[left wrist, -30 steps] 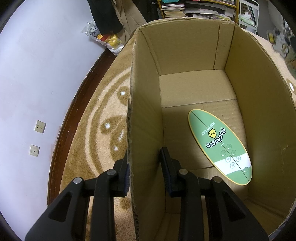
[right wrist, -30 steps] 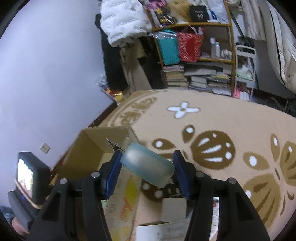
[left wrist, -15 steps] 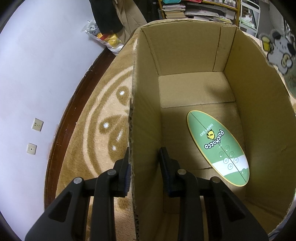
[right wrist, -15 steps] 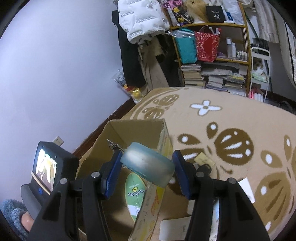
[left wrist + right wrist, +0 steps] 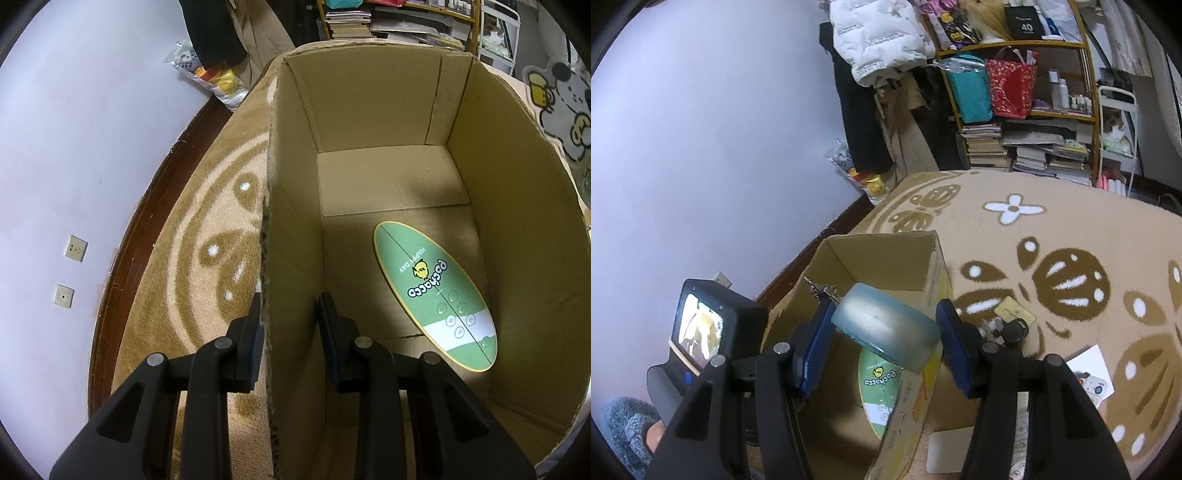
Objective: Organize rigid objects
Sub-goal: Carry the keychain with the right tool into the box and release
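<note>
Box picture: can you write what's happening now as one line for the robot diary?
left gripper: shut on cardboard box wall | right gripper: holds pale blue case above box | inside: green oval board

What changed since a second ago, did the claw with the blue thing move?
Yes. The right claw carried the pale blue case over the cardboard box, so the green oval card inside now shows under it. The left claw stayed clamped on the box wall, and the card stayed flat on the bottom.
</note>
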{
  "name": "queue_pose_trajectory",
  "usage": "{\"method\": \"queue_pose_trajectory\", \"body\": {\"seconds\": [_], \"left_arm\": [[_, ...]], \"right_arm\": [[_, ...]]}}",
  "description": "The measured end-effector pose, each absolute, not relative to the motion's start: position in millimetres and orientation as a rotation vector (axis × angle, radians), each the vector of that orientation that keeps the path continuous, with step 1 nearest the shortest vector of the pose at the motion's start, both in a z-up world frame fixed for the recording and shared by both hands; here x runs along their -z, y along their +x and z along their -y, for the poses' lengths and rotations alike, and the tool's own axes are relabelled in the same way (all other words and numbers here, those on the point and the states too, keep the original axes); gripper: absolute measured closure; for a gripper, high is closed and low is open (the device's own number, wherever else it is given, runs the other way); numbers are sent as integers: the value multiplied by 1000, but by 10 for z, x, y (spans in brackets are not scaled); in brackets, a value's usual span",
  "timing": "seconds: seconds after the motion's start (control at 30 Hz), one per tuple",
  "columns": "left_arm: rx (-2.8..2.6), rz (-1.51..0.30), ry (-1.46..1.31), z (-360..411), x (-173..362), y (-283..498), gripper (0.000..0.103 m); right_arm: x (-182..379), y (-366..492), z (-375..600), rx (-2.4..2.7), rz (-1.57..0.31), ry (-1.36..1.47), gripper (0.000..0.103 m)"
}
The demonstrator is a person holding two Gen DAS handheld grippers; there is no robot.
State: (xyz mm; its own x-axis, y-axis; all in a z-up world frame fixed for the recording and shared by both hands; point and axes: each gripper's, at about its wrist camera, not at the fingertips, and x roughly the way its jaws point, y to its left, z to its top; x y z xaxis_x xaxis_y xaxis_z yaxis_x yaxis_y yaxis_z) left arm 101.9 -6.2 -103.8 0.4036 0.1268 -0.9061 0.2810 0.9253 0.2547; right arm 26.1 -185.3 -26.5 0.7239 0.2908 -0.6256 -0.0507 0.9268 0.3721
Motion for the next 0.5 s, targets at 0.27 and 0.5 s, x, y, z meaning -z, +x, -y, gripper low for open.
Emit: {"method": "queue_pose_trajectory", "body": {"seconds": [0.27, 0.5], "left_arm": [[100, -1158, 405, 64, 1041, 1012, 76], [101, -1158, 401, 58, 1038, 1011, 76]], "right_arm": [[344, 292, 1773, -222, -760, 331, 44], [354, 295, 1776, -238, -764, 334, 42]]}}
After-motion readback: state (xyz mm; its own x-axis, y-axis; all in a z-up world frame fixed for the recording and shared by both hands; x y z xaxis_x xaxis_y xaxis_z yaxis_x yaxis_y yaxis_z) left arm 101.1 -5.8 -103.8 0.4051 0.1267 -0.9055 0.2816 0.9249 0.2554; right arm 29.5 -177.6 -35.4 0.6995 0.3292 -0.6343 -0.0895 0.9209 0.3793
